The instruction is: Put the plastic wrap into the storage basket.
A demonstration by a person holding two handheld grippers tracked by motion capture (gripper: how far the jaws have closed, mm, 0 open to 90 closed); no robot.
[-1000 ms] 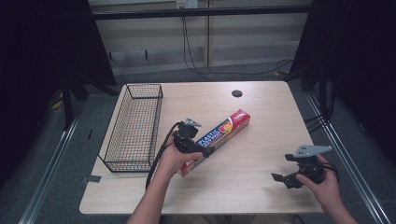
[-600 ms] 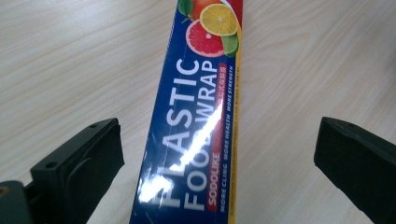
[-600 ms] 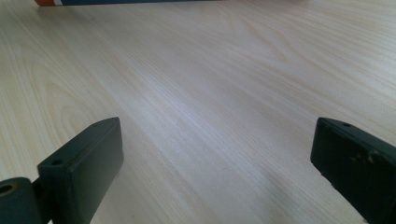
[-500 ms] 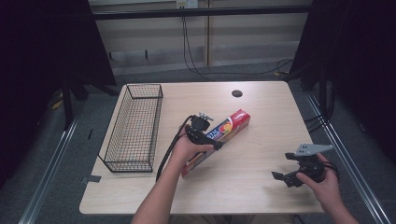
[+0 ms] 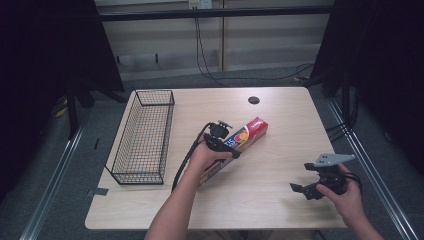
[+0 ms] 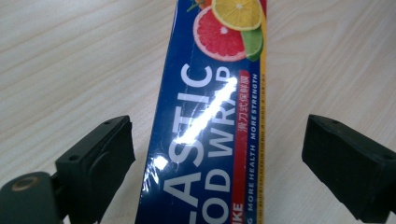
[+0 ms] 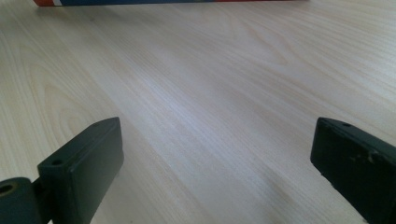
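Observation:
A long blue and red box of plastic food wrap [image 5: 250,132] lies slantwise on the wooden table [image 5: 280,150]. My left gripper [image 5: 223,141] points down over its middle. In the left gripper view the box [image 6: 210,116] lies between the two jaws of that gripper [image 6: 215,158], with a gap on each side. These jaws have just been closing, and the pads do not touch the box. My right gripper [image 5: 303,189] rests open near the table's front right, nothing between its jaws [image 7: 215,158]. The box's edge [image 7: 163,2] shows far off in the right gripper view.
A black wire basket [image 5: 142,137] stands along the table's left side. A round black cable hole [image 5: 254,100] sits near the far edge. Bare wood lies between the box and my right gripper.
My left hand moved right and down along the box, from its near end to its middle. Its jaws now straddle the box. The right hand has stayed put.

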